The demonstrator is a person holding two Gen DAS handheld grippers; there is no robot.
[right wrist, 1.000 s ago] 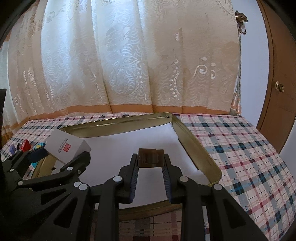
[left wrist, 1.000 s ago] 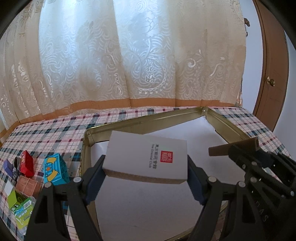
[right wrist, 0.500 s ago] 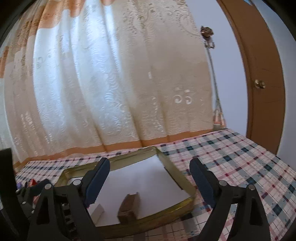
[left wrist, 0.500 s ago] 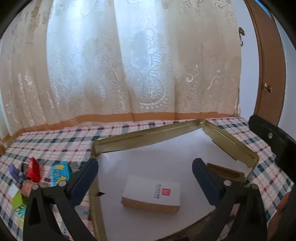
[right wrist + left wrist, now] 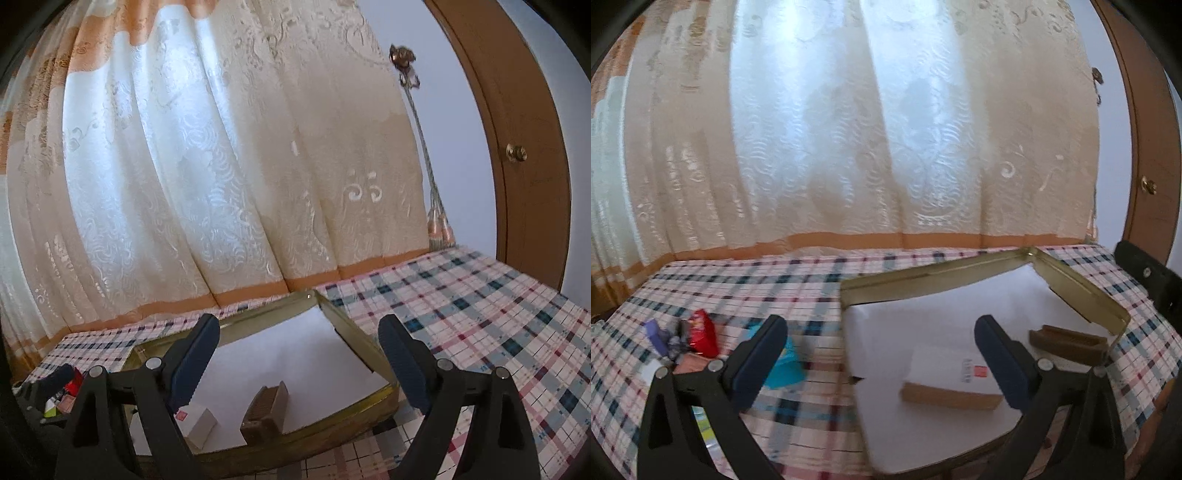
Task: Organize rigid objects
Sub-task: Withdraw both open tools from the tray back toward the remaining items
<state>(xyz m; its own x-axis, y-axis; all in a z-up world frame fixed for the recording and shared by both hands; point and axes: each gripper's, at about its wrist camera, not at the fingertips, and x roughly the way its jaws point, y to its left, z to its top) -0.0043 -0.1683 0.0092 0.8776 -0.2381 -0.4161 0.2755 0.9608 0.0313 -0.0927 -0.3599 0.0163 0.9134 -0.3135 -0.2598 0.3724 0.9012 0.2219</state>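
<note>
A gold-rimmed tray [image 5: 1082, 295] with a white floor lies on the plaid tablecloth. In it rest a white box with a red stamp [image 5: 953, 373] and a brown ridged piece [image 5: 1067, 338]. My left gripper [image 5: 882, 358] is open and empty, above the tray's left edge. My right gripper [image 5: 299, 362] is open and empty, raised over the tray [image 5: 354, 332]; the brown piece [image 5: 266, 406] and the white box [image 5: 197, 422] lie below it.
Small boxes lie left of the tray: a red one [image 5: 701, 330], a blue one [image 5: 786, 365], a purple one [image 5: 653, 334]. A cream curtain [image 5: 849, 129] hangs behind the table. A wooden door [image 5: 517, 147] stands at the right.
Both grippers let go of their items, which now lie in the tray. Both have lifted; the left one has swung to the left, toward the small boxes.
</note>
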